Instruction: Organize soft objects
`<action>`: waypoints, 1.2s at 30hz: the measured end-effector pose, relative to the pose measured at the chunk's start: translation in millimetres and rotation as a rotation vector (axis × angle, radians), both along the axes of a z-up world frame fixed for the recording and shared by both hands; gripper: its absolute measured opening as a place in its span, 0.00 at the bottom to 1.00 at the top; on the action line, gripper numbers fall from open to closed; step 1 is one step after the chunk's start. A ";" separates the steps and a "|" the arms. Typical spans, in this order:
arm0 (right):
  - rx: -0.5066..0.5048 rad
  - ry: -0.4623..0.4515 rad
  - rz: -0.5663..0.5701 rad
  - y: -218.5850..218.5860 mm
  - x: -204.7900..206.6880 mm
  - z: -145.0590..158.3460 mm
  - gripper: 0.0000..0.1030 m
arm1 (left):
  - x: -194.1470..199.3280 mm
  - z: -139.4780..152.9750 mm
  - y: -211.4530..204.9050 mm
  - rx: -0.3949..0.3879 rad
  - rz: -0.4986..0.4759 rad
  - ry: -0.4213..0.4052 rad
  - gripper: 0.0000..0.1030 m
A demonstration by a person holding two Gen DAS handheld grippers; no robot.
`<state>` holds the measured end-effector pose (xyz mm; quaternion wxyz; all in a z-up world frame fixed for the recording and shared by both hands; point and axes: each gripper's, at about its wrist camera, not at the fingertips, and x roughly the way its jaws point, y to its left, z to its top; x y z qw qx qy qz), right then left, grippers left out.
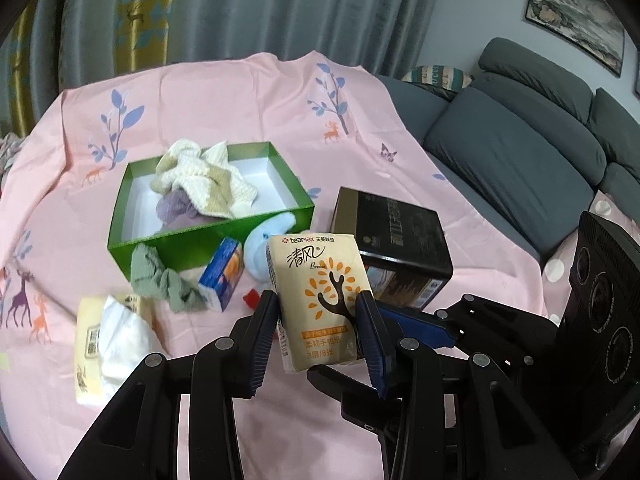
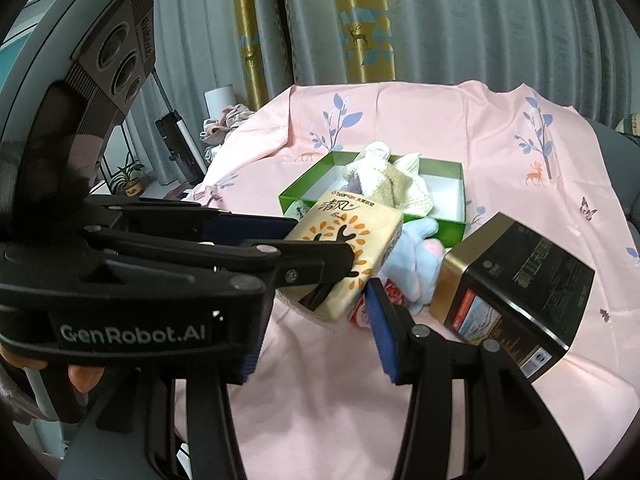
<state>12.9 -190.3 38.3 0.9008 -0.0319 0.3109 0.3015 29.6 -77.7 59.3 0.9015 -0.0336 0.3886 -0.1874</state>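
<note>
My left gripper point(image 1: 318, 312) is shut on a cream tissue pack point(image 1: 316, 296) with an orange tree print and holds it above the pink cloth. The pack also shows in the right wrist view point(image 2: 348, 248), gripped by the left gripper point(image 2: 320, 248) reaching in from the left. My right gripper point(image 2: 312, 332) is open and empty just below and in front of the pack; its left finger is hidden behind the left gripper. An open green box point(image 1: 140, 236) holds a cream knit cloth point(image 1: 200, 180) and a purple cloth point(image 1: 172, 208).
A black and gold tin point(image 1: 396, 248) stands right of the green box. A pale blue plush point(image 1: 260, 248), a blue tissue pack point(image 1: 224, 272), a green cloth point(image 1: 160, 280) and a yellow tissue pack point(image 1: 100, 340) with white tissue lie on the pink cloth. A grey sofa point(image 1: 520, 152) is at the right.
</note>
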 end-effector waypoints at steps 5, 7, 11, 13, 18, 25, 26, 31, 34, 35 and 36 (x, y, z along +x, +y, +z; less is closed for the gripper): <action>0.005 -0.015 -0.008 -4.6 15.5 5.0 0.46 | 13.4 5.4 -6.2 0.013 -0.007 -0.020 0.40; 0.008 -0.015 -0.009 -5.8 25.4 5.4 0.46 | 21.7 5.9 -6.8 0.014 -0.007 -0.020 0.40; 0.019 -0.009 -0.008 -5.9 45.3 4.5 0.46 | 42.8 6.4 -6.9 0.018 0.001 -0.019 0.40; 0.021 -0.009 -0.010 -4.1 57.5 4.6 0.46 | 53.2 6.4 -4.9 0.017 0.004 -0.017 0.40; 0.017 -0.008 -0.006 3.4 88.2 2.8 0.46 | 88.4 5.2 2.6 0.016 0.016 -0.002 0.40; 0.015 0.045 -0.019 22.7 159.7 -4.6 0.46 | 161.8 -3.9 28.6 -0.020 0.055 0.060 0.40; 0.010 0.057 -0.021 27.7 174.2 -6.4 0.46 | 176.4 -5.5 33.2 -0.020 0.062 0.074 0.40; 0.021 0.143 -0.029 43.5 226.4 -19.6 0.47 | 223.4 -21.7 48.0 -0.019 0.102 0.132 0.40; 0.018 0.213 -0.050 53.8 247.6 -33.5 0.47 | 247.4 -41.3 57.3 -0.028 0.134 0.180 0.40; 0.006 0.238 -0.059 58.4 254.3 -40.2 0.47 | 254.4 -49.7 60.1 -0.030 0.147 0.199 0.40; -0.012 0.260 -0.065 63.5 259.7 -47.2 0.47 | 259.9 -57.6 62.5 -0.033 0.159 0.217 0.40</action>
